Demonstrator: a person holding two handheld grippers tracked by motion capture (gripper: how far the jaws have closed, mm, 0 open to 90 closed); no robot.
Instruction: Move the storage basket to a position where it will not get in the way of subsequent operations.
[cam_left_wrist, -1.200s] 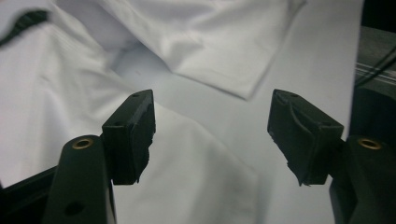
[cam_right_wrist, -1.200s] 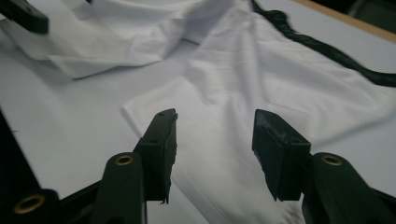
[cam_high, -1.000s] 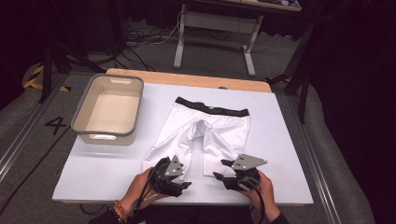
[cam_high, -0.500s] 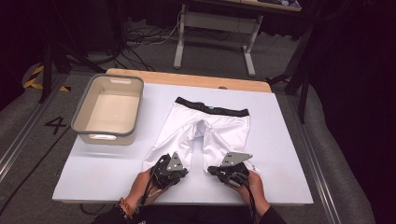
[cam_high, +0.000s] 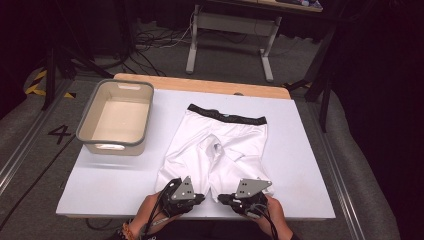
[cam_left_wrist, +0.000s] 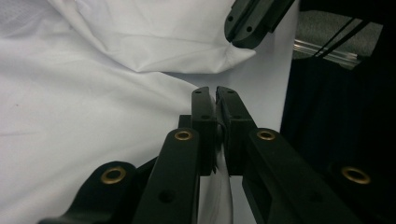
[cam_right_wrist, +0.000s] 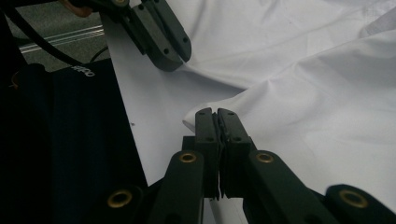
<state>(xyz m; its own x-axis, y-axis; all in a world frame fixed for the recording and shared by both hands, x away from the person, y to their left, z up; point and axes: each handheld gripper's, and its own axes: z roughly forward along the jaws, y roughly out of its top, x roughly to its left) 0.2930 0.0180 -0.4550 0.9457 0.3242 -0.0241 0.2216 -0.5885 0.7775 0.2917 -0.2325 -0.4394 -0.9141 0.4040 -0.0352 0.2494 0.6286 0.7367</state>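
White shorts (cam_high: 225, 145) with a black waistband (cam_high: 227, 116) lie flat on the white table (cam_high: 310, 165), legs toward the near edge. My left gripper (cam_high: 200, 198) is shut on the hem of the left leg; in the left gripper view its jaws (cam_left_wrist: 215, 93) pinch white cloth (cam_left_wrist: 93, 107). On the right leg's hem corner my right gripper (cam_high: 223, 199) is shut, and the right gripper view shows its tips (cam_right_wrist: 215, 113) clamped on the cloth (cam_right_wrist: 303, 93). Each gripper view also shows the other gripper, farther off, gripping the neighbouring leg.
A beige tub (cam_high: 117, 117) with a grey rim stands at the table's back left. The table's near edge runs just under both hands. Behind the table are a wooden strip, desk legs and cables on the floor.
Both hands have moved in toward the leg hems, and both grippers have closed on the cloth there.
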